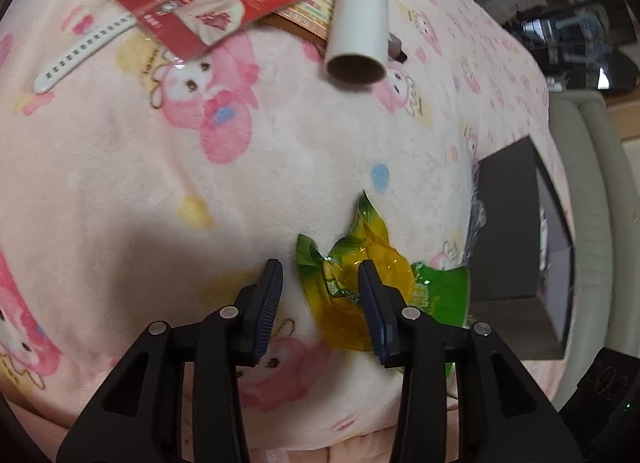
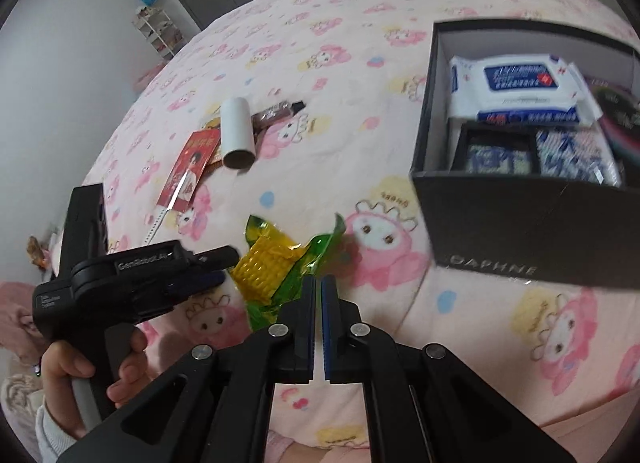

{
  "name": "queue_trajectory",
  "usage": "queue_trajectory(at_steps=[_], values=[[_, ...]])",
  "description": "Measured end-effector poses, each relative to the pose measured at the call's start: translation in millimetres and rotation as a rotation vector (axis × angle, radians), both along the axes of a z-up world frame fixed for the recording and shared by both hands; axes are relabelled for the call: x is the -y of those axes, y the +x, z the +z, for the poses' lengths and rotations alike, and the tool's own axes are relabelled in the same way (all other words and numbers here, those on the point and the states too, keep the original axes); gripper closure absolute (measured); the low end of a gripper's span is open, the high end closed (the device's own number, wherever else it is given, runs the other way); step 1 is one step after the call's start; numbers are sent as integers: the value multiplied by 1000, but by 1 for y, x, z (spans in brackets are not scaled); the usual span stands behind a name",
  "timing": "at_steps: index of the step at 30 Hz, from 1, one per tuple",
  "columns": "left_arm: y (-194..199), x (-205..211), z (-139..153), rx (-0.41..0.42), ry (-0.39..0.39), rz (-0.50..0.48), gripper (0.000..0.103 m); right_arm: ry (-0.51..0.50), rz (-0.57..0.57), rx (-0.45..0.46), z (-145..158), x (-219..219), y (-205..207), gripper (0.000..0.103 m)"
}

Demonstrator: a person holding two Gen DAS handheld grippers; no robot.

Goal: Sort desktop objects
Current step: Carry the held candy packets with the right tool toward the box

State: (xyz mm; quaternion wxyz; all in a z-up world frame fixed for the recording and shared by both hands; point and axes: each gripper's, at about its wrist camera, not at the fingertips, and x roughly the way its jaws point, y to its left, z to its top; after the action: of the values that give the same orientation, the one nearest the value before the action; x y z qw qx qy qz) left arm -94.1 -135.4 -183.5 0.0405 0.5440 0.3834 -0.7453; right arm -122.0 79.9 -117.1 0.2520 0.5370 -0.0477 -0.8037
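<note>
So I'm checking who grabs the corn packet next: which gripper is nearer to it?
Left. The left gripper hangs open right at the corn packet, one finger over it. The right gripper is shut, just off the wrapper's near edge.

Pink cartoon blanket (image 2: 400,111), scattered clutter.

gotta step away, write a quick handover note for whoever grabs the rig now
Left hand-held gripper: open, by the corn snack pack, no grip.
Right hand-held gripper: shut, empty.
Done: wipes pack and other items lie in the black box.
Left on the blanket: corn snack pack, cardboard tube, red card, white strap, brown packet.
</note>
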Motion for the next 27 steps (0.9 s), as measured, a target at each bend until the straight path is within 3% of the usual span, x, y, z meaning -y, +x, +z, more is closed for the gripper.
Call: queue_trajectory(at_steps=[2, 6, 10, 15, 17, 20, 22, 27], values=[[-1, -7, -1, -2, -8, -38, 66, 29, 16, 11, -10, 5, 7, 101], [2, -24, 5, -24, 84, -140, 66, 225, -52, -76, -19, 0, 16, 101], [10, -38, 18, -57, 34, -196, 65, 123, -113, -36, -12, -31, 9, 101], [13, -24, 23, -72, -14, -105, 65, -31, -96, 13, -14, -44, 7, 96], [14, -19, 17, -43, -23, -74, 65, -37, -74, 27, -19, -37, 8, 95], [9, -15, 8, -1, -54, -47, 65, 79, -79, 15, -27, -24, 13, 94], [9, -12, 8, 6, -85, -12, 65, 98, -72, 11, -30, -22, 15, 94], [10, -7, 13, -29, -104, 19, 65, 6, -86, 1, -21, -27, 13, 94]])
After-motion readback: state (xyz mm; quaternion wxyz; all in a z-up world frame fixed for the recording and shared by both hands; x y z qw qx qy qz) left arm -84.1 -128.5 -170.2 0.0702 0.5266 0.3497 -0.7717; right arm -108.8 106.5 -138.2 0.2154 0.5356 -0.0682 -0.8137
